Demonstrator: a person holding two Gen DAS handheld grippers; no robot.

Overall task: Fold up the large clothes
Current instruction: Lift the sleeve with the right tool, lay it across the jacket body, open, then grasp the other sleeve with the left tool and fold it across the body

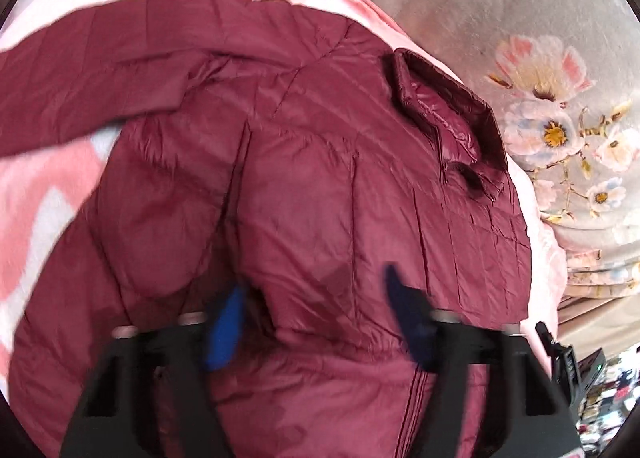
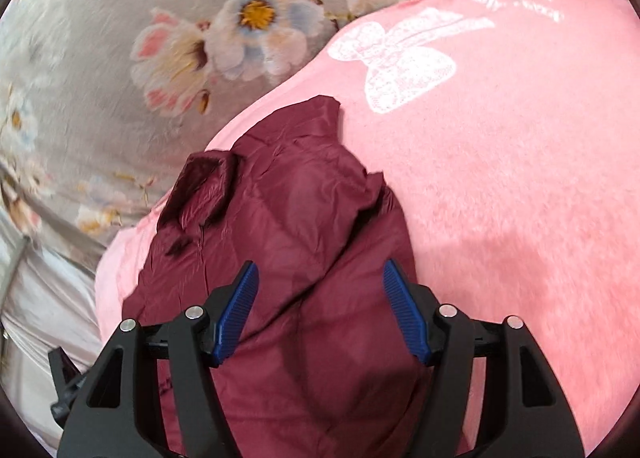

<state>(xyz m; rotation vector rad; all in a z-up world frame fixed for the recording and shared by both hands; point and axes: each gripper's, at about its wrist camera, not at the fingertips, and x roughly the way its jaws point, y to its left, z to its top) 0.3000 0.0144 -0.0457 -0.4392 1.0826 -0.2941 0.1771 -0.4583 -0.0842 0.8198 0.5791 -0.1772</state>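
Beneath both hand-held grippers: one maroon quilted puffer jacket (image 1: 320, 178), lying on a fluffy pink blanket (image 2: 520, 198) over a grey floral bedsheet (image 1: 500, 18). My left hand-held gripper (image 1: 314, 322) is spread, holding nothing; right hand-held gripper (image 2: 320, 314) likewise. One sleeve (image 1: 80, 70) lies outstretched far left. Folding, I judge, barely begun; sleeves and body remain.

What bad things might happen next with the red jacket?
1. The jacket is shiny, puffy fabric, so it may slip out when pinched.
2. One sleeve still sticks out sideways; folding now could leave a lopsided bundle.
3. Both the left gripper and right gripper are open with nothing held, so a careless pinch might also catch the fuzzy pink blanket underneath.
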